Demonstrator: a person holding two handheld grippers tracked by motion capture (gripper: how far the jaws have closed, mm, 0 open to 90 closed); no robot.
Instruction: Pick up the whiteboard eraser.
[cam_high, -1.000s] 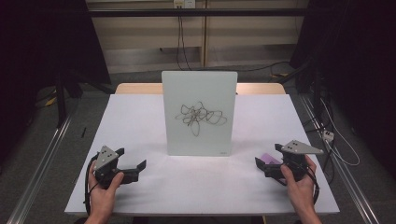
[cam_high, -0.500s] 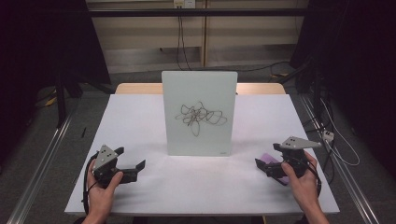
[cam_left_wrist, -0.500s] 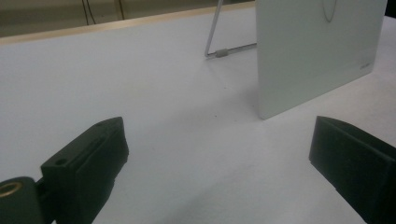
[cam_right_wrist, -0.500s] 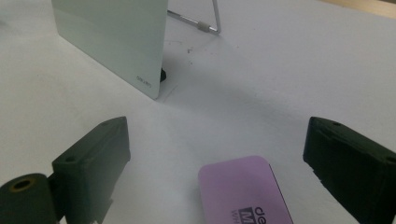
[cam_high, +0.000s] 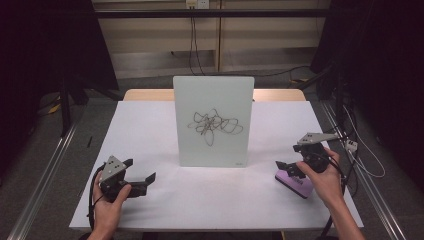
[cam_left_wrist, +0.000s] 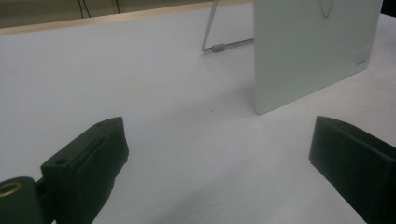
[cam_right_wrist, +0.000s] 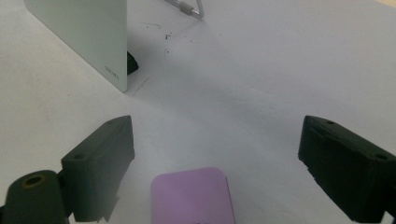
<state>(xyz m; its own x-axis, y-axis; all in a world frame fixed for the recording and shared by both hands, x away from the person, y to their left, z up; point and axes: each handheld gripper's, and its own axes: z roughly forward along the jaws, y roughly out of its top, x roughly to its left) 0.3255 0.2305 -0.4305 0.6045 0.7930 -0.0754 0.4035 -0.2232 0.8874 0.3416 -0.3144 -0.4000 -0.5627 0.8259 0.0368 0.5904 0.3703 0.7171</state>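
Observation:
A white board (cam_high: 213, 122) with a black scribble (cam_high: 212, 125) stands upright in the middle of the white table (cam_high: 150, 130). A purple eraser (cam_high: 295, 184) lies flat near the table's right front. My right gripper (cam_high: 289, 170) hovers just over it. In the right gripper view the eraser (cam_right_wrist: 192, 196) lies low between the jaws of the right gripper (cam_right_wrist: 215, 140). They have just been closing a little but stand wide and do not touch it. My left gripper (cam_high: 140, 171) rests at the left front, open and with nothing in it (cam_left_wrist: 219, 144).
The board (cam_left_wrist: 313, 46) leans on a thin wire stand (cam_left_wrist: 224, 44) behind it, which also appears past the board's edge (cam_right_wrist: 84, 32) in the right gripper view. A cable and a small connector (cam_high: 351, 146) lie beside the table's right edge. Metal rails run along both sides.
My right hand has shifted slightly to the right and up, so more of the purple eraser shows beneath the gripper. The left hand and the board have stayed put.

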